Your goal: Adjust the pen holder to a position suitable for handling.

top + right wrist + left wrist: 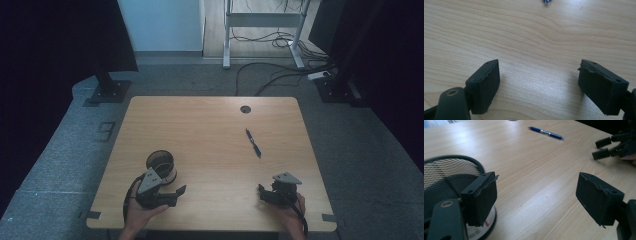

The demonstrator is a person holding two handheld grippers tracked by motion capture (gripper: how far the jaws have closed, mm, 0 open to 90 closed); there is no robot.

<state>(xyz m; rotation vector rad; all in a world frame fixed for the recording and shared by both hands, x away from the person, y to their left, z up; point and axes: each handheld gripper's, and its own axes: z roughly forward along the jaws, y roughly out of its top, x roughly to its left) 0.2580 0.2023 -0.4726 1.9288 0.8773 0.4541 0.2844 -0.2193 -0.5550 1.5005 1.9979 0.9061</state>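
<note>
Near the left end of the table's (200, 125) near edge stands the mesh cup (161, 165), upright, with its open mouth up. In the left gripper view the cup (446, 175) shows a black wire wall under a solid rim, with a white labelled base beneath.

We judge it light and fairly stiff. It is hollow, though, and a hard squeeze across the mesh could dent it. The rim looks like the soundest place to grip, with one jaw inside and one outside. A grip low on the wall may slip on the wire.

The left gripper (176, 195) sits just beside the cup, toward the near edge. Its jaws stand well apart with bare wood between them, and its left pad (484, 195) is close by the cup wall. We cannot tell whether they touch.

The pen (253, 143), blue and slim, lies flat toward the right of the table's middle, well apart from the cup. We judge it light, rigid and liable to roll, so it is best pinched across the barrel at mid-length.

The right gripper (262, 194) rests near the right end of the near edge. Its jaws are also spread and hold nothing, and the pen tip (547, 2) lies far ahead of them.
</note>
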